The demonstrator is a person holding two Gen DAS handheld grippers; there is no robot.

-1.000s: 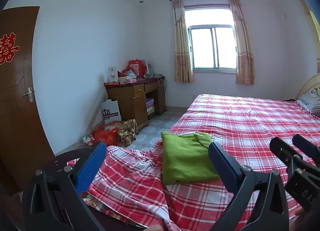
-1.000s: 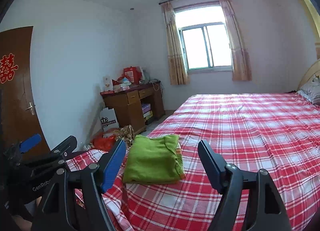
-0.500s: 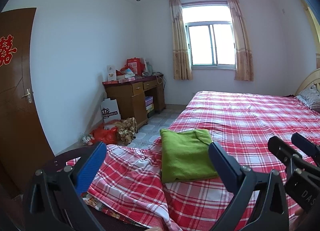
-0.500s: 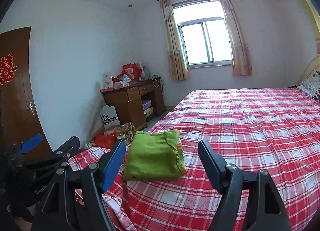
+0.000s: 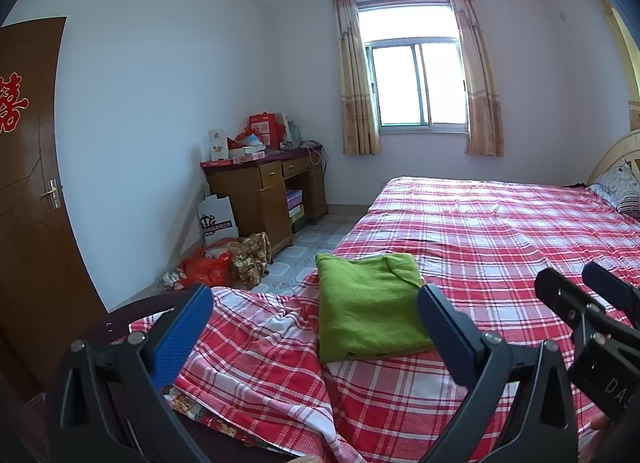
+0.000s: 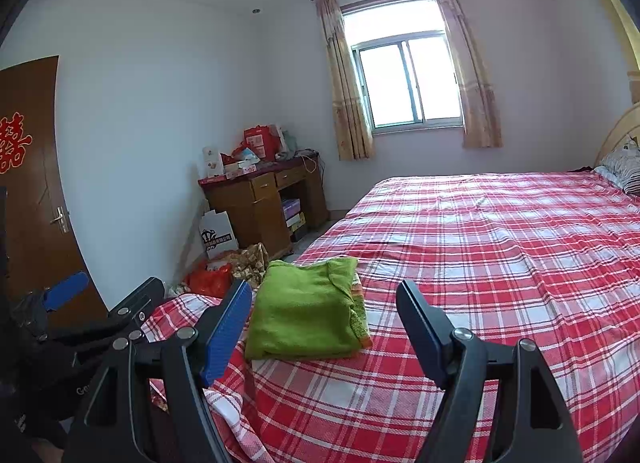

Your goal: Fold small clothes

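Red-and-white checked bedding (image 6: pixel 480 247) covers the bed, and a folded green garment (image 5: pixel 368 311) lies flat near its foot corner, just ahead of both tools and touching neither. Left tool (image 5: pixel 312 327) and right tool (image 6: pixel 324 323) stand wide open, holding nothing. Beyond the garment the bedding stretches bare toward the pillows (image 6: pixel 620 167), while the bed edge drops off to its left.

The right fingertip of the left gripper (image 5: pixel 316 317) overlapped the near right edge of the green folded garment (image 5: pixel 370 305). The door (image 5: pixel 28 191) and pillow (image 5: pixel 620 191) were cut by the frame edges; the boxes on the desk (image 5: pixel 260 191) were too small to read
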